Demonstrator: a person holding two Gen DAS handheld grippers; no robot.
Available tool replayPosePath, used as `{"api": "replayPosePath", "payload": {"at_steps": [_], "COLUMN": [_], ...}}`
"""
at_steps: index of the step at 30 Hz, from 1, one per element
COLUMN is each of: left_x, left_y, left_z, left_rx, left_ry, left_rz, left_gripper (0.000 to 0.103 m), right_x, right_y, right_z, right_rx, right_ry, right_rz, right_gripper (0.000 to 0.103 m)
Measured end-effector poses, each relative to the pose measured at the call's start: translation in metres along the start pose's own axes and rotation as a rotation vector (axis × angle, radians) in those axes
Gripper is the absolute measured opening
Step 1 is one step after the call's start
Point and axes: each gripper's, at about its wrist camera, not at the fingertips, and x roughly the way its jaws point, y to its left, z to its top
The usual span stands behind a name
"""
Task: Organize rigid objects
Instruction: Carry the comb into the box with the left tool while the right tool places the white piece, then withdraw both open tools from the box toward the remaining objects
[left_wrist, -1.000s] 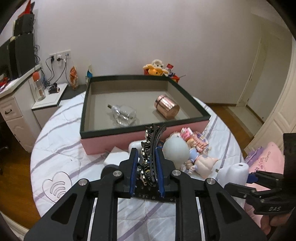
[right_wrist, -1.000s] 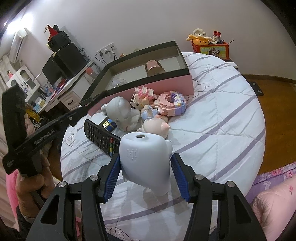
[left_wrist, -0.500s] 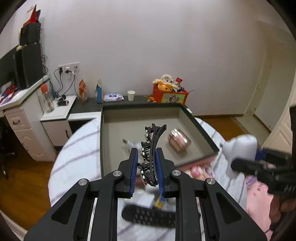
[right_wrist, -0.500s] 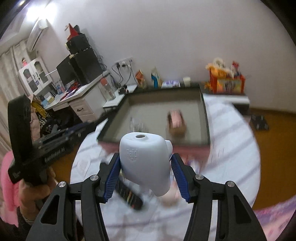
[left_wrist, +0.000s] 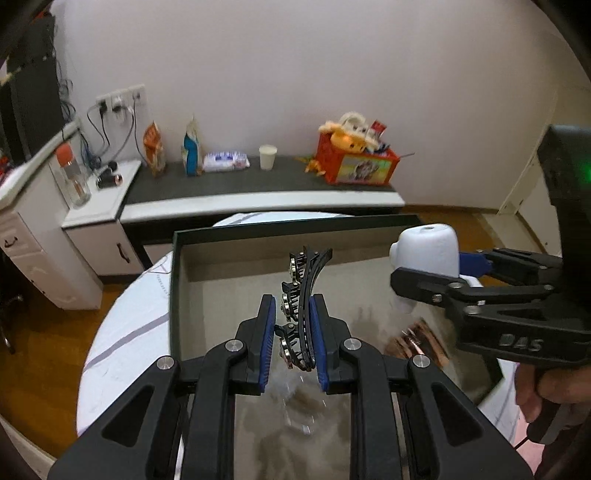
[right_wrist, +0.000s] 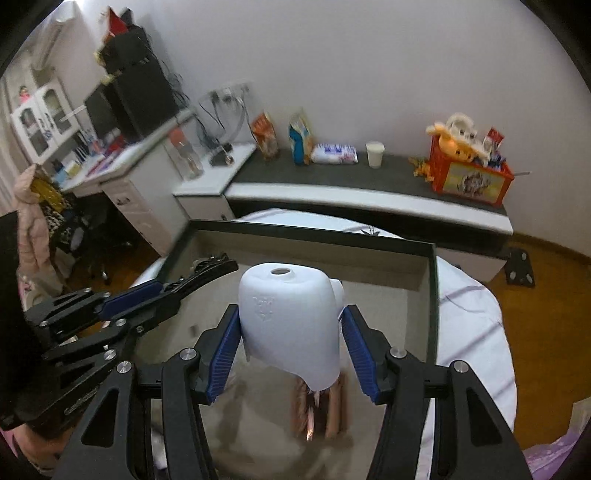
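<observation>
My left gripper (left_wrist: 293, 306) is shut on a black toothed hair clip (left_wrist: 304, 284), which sticks up between the blue pads. It hovers over the beige floor of a dark-rimmed box (left_wrist: 295, 225). My right gripper (right_wrist: 290, 325) is shut on a rounded white plastic device (right_wrist: 291, 317) with a hole on top, also above the box (right_wrist: 314, 236). In the left wrist view that right gripper (left_wrist: 428, 273) hangs near the box's right wall. A copper tin (right_wrist: 321, 410) lies blurred under the white device. A clear glass bottle (left_wrist: 295, 398) shows faintly below the clip.
The box sits on a round table with a striped white cloth (left_wrist: 125, 332). Behind it runs a low dark-topped bench (left_wrist: 258, 177) with an orange toy crate (left_wrist: 356, 162), a paper cup (left_wrist: 267, 157) and snack bags. White drawers (left_wrist: 29, 251) stand left. A person's hand (left_wrist: 543, 387) holds the right gripper.
Both grippers have moved forward from above the toys and remote on the cloth to above the box's inside. The clip and the white device stayed gripped.
</observation>
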Motion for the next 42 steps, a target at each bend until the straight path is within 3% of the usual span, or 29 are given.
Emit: {"api": "replayPosePath", "payload": {"at_steps": [9, 10, 11, 13, 16, 20, 22, 30, 36, 42], "left_x": [0.046, 0.048, 0.049, 0.046, 0.032, 0.002, -0.015, -0.087, -0.124, -0.159], "left_y": [-0.002, -0.001, 0.0, 0.003, 0.007, 0.002, 0.0, -0.016, -0.024, -0.018], "left_z": [0.009, 0.008, 0.007, 0.005, 0.002, -0.004, -0.008, -0.032, -0.056, -0.096], "left_rx": [-0.004, -0.008, -0.015, -0.029, -0.049, -0.03, -0.03, -0.012, -0.007, -0.05], "left_ry": [0.106, 0.115, 0.121, 0.114, 0.086, 0.03, 0.0, -0.102, -0.14, -0.164], "left_rz": [0.055, 0.069, 0.081, 0.112, 0.078, 0.105, 0.101, 0.114, 0.101, 0.1], "left_gripper": [0.022, 0.032, 0.055, 0.08, 0.097, 0.1, 0.102, 0.103, 0.103, 0.103], "right_x": [0.051, 0.052, 0.052, 0.05, 0.037, 0.014, -0.003, -0.077, -0.126, -0.164], "right_y": [-0.015, -0.016, -0.018, -0.023, -0.025, -0.02, -0.018, 0.002, 0.02, 0.033], "right_z": [0.01, 0.009, 0.01, 0.01, 0.006, 0.0, -0.006, -0.04, -0.076, -0.13], "right_rx": [0.033, 0.037, 0.043, 0.067, 0.075, 0.068, 0.086, 0.125, 0.123, 0.1], "right_ry": [0.127, 0.13, 0.128, 0.116, 0.091, 0.043, 0.005, -0.136, -0.229, -0.301], "right_rz": [-0.012, -0.019, -0.021, -0.029, -0.038, -0.044, -0.021, 0.053, 0.109, 0.096], "right_gripper": [0.057, 0.058, 0.058, 0.075, 0.083, 0.084, 0.091, 0.093, 0.093, 0.093]}}
